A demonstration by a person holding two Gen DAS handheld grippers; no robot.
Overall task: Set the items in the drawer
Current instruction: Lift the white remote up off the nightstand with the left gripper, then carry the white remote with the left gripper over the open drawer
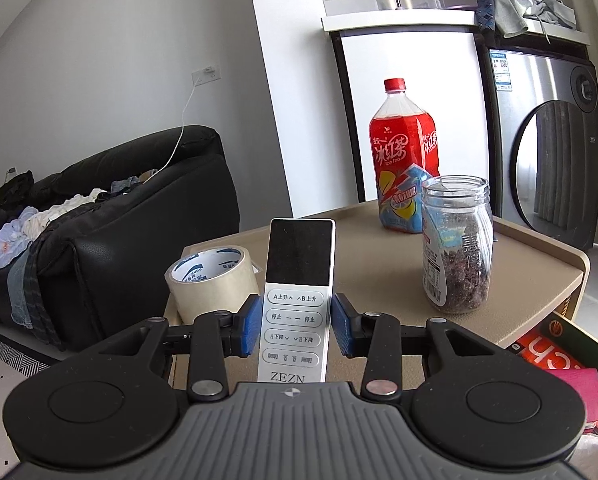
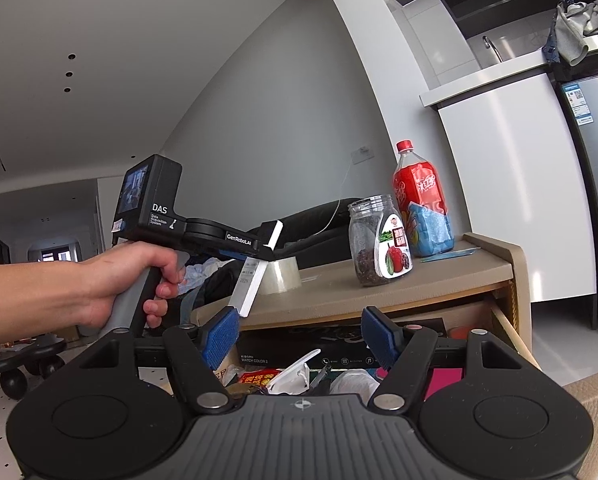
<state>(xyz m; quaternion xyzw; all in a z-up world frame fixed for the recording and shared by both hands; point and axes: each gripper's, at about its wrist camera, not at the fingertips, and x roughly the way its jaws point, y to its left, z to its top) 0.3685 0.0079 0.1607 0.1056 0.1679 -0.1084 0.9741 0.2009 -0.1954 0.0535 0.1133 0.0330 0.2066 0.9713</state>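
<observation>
left claw (image 1: 295, 322): my blue pads are clamped on a white remote (image 1: 299, 300), one pad on each long edge at the button section. the remote stands upright along the fingers, dark screen end away from the camera, "zezn" end toward it. in the right wrist view the same remote (image 2: 253, 280) hangs tilted in the air, lifted clear of the desk, near its left edge and above the front of the open drawer (image 2: 507, 320). a hand (image 2: 111, 276) grips the left unit's handle.

right claw (image 2: 301, 336): released, pads wide apart, nothing between them. it hovers in front of the drawer, which is pulled out under the desk (image 2: 379, 292).

drawer contents: a black box printed "watch color 2" (image 2: 295, 354), a white plastic piece, a red packet, a magenta item. the rest is too cluttered for me to tell.

on the desk (image 1: 379, 264): a tape roll (image 1: 211, 280) at the left edge, a glass jar (image 1: 457, 244) with dark contents and no lid, and a red iced tea bottle (image 1: 405, 160) behind the jar. jar and bottle stand upright, near each other; i cannot tell if they touch.

background: black sofa (image 1: 139, 208) with clothes, washing machine (image 1: 551, 140) at the right.
</observation>
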